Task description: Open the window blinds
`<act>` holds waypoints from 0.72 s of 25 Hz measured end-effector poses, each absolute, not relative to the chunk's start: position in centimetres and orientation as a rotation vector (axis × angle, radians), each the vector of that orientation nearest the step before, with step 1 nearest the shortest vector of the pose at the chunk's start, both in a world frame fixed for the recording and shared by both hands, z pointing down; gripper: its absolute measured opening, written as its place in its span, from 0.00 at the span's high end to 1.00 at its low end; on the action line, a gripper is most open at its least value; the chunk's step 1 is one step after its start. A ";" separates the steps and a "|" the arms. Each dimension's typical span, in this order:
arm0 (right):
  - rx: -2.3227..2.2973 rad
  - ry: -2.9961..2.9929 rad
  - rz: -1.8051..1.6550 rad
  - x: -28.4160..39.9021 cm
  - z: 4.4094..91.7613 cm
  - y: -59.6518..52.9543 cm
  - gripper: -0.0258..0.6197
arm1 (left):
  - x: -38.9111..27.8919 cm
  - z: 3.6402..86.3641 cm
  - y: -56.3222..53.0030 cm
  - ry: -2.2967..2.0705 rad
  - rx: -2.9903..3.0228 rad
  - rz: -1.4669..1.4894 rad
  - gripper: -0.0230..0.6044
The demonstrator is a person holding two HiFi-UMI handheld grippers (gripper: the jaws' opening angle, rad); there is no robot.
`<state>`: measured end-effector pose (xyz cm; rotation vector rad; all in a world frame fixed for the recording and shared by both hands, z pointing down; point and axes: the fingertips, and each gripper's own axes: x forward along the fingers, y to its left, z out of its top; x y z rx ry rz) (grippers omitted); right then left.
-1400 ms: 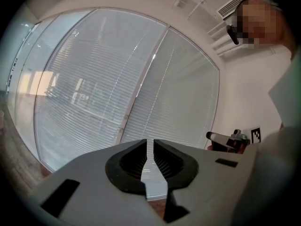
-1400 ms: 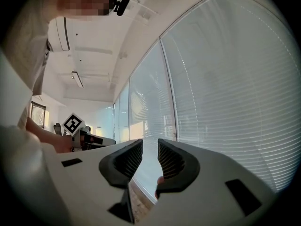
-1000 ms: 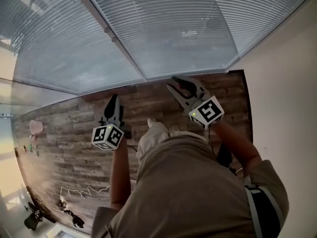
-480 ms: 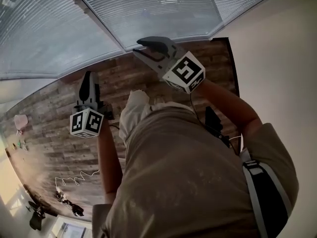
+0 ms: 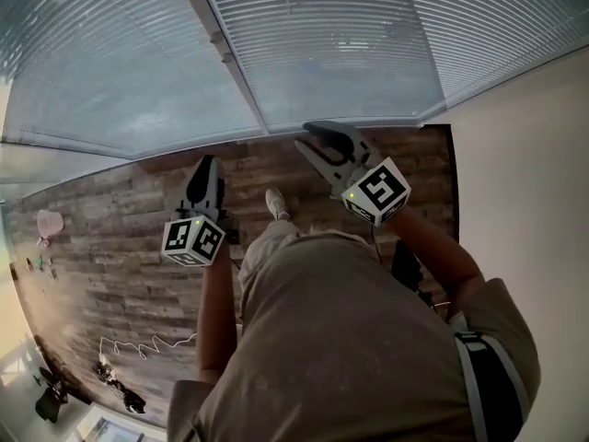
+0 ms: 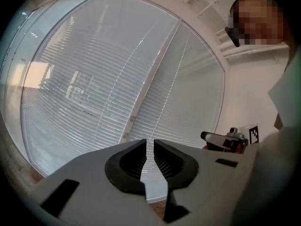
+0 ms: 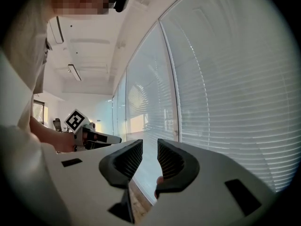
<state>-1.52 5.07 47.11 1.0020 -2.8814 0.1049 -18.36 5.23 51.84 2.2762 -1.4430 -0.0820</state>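
Observation:
The closed window blinds [image 5: 322,53] fill the top of the head view, their white slats hanging down to the floor, with a window post [image 5: 230,63] between two panels. My left gripper [image 5: 204,175] points at the blinds' lower edge, left of the post. My right gripper [image 5: 316,141] is held level with it, further right. In the left gripper view the blinds [image 6: 108,88] stand ahead of my left gripper [image 6: 147,147], whose jaws are nearly together and empty. The right gripper [image 7: 149,149] shows a narrow empty gap, with the blinds [image 7: 235,79] close on its right.
A wood-plank floor [image 5: 129,247] runs under the window. A white wall [image 5: 525,173] closes the right side. A white cable [image 5: 147,346] and dark items [image 5: 51,399] lie at the lower left, with a pink object [image 5: 48,221] further up. The person's shoe [image 5: 274,203] is between the grippers.
Both grippers have moved along the window and come a little lower; half a second ago the right one was higher, at the blinds' bottom edge. The jaws look unchanged.

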 end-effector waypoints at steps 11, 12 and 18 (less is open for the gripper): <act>1.147 -2.815 0.128 -5.4 43.9 -6.2 0.82 | -21.6 49.0 -7.8 -1.281 2.320 -0.055 0.88; 1.162 -2.804 0.134 -5.5 44.1 -6.9 0.82 | -21.6 49.1 -8.6 -1.262 2.322 -0.053 0.87; 1.215 -2.775 0.112 -5.7 44.1 -9.8 0.82 | -21.8 49.2 -12.1 -1.209 2.345 -0.047 0.86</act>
